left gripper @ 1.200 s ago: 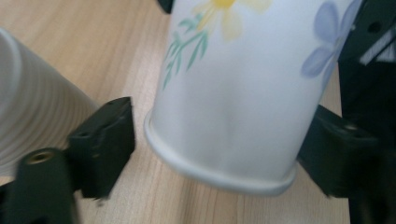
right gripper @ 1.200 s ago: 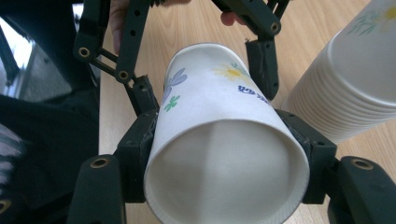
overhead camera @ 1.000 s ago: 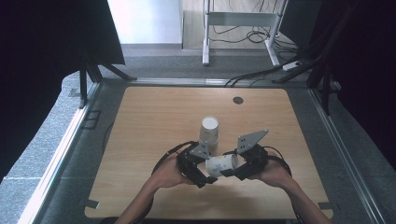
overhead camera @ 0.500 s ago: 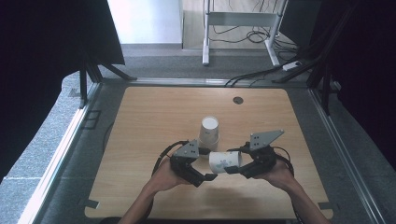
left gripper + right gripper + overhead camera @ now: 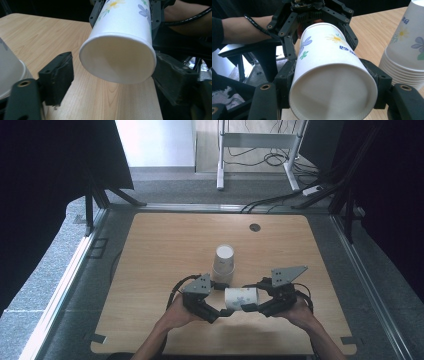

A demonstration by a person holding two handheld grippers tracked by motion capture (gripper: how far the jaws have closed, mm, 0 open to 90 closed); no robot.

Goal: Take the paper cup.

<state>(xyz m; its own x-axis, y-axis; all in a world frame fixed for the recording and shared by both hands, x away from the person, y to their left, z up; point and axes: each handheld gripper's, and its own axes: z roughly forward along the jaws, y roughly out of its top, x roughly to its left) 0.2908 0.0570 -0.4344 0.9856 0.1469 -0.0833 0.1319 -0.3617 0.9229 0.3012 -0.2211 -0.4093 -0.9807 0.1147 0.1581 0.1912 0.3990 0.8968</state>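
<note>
A flowered white paper cup (image 5: 241, 296) lies level in the air between the two hands, low over the wooden table (image 5: 165, 245). My right gripper (image 5: 330, 75) is shut on the cup (image 5: 332, 75) near its closed base, one jaw on each side. My left gripper (image 5: 113, 67) stands around the cup's open mouth (image 5: 117, 60), and its jaws have just been closing. Its left pad (image 5: 58, 75) is still apart from the rim, while the right pad (image 5: 172, 77) is at the rim. In the high view the left gripper (image 5: 220, 312) and right gripper (image 5: 251, 306) face each other.
A stack of upside-down paper cups (image 5: 223, 262) stands just behind the grippers, near the left gripper's side (image 5: 10, 72) and at the right edge of the right gripper view (image 5: 404, 50). A round cable hole (image 5: 255, 227) sits at the table's back. Metal rails border the table.
The left gripper's jaws have drawn in around the cup's mouth. The right gripper's grey plate has swung a little to the right. The cup stays held at the same spot.
</note>
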